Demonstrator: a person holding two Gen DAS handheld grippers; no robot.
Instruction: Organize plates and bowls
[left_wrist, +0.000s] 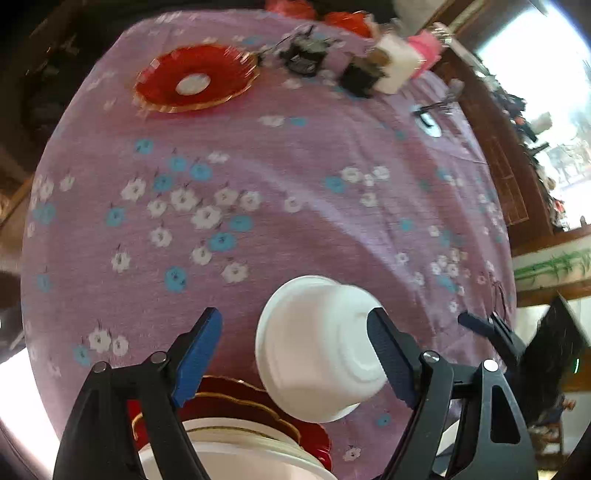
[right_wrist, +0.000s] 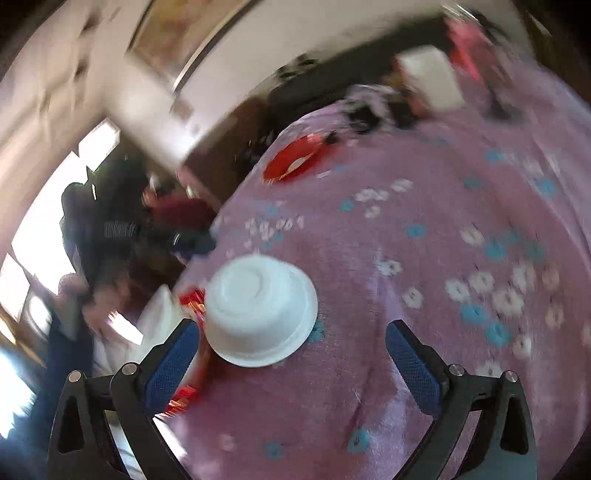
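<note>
Left gripper (left_wrist: 295, 354) spread wide over a purple flowered tablecloth (left_wrist: 295, 206), with an upturned white bowl (left_wrist: 314, 350) between the blue pads, touching the right one and apart from the left. Below, at the near edge, a stack of red and white plates (left_wrist: 236, 424). Far across the cloth, a lone red plate (left_wrist: 195, 77) with a white centre, near blurred dark boxes (left_wrist: 306, 55).
</note>
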